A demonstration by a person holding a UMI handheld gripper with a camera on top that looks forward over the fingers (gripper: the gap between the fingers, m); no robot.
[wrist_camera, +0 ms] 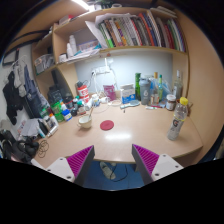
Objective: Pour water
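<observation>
My gripper hangs open over the near edge of a light wooden desk, with nothing between its magenta pads. A clear bottle with a yellow cap stands upright on the desk, ahead of the fingers and well to the right. A small pale cup sits ahead and to the left. Beside the cup lies a flat red disc. Neither bottle nor cup is near the fingers.
Bottles, jars and boxes crowd the back of the desk against the wall. A shelf of books runs above. Dark gear and cables fill the left side. Blue floor shows below the desk edge.
</observation>
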